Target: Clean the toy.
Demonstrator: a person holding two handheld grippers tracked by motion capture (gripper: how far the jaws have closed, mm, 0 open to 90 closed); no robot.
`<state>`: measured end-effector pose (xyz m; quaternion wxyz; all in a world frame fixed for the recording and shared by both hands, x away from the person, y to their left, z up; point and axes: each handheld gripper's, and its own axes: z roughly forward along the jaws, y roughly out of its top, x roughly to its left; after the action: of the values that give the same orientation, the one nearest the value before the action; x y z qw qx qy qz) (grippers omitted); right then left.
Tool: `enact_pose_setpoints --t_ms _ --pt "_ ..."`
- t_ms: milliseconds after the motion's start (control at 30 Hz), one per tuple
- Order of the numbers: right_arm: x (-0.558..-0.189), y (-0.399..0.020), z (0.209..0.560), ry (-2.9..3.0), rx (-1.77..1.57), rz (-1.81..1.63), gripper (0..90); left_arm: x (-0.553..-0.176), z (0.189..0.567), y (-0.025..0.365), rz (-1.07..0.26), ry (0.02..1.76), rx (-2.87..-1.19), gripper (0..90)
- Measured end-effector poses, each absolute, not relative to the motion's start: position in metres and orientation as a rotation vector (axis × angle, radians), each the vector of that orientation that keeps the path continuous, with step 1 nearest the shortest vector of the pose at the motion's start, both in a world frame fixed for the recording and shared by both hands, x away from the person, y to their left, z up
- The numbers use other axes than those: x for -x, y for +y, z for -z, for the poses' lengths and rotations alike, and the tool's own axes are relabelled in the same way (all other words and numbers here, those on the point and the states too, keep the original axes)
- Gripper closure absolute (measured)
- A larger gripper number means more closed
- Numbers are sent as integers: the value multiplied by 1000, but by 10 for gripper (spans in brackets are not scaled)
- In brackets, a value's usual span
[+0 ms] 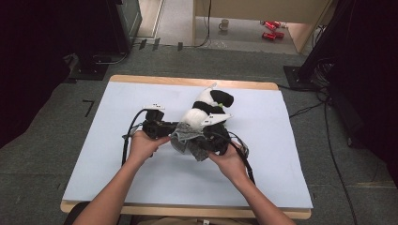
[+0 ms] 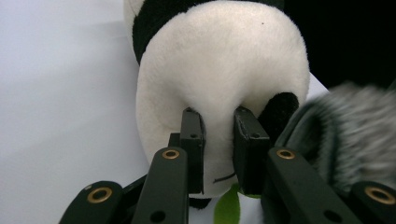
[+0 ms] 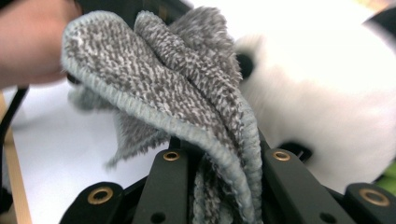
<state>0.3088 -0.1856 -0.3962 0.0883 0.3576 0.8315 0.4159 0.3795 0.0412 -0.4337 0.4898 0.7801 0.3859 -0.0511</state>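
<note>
The panda lay mid-table on its white sheet. The left gripper had its jaws pinched into the panda's white plush; the right gripper was clamped tight on a grey cloth beside the head. Wiping could probably drag the toy free, since the left held only a soft fold, or the cloth might snag.

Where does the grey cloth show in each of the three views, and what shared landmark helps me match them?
High view: the grey cloth hangs at the centre, between the two hands, just below the panda.
Left gripper view: it is a blurred fuzzy mass at the right edge.
Right gripper view: it fills the centre, clamped in the right hand-held gripper.
Shared landmark: the plush panda, right beside the cloth in every view.
</note>
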Motion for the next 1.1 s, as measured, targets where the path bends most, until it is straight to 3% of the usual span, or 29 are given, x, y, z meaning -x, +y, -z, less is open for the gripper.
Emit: enact_pose_setpoints --t_ms 200,600,1100 --pt "-315 -183 408 2457 -1102 -1215 783 -374 433 35 116 923 -1916 770" --pt "-319 -166 479 2575 -1108 -1051 781 -372 430 35 101 934 -1902 781" --pt "-311 -166 437 2609 -1015 -1171 781 -385 416 69 104 952 -1893 833"
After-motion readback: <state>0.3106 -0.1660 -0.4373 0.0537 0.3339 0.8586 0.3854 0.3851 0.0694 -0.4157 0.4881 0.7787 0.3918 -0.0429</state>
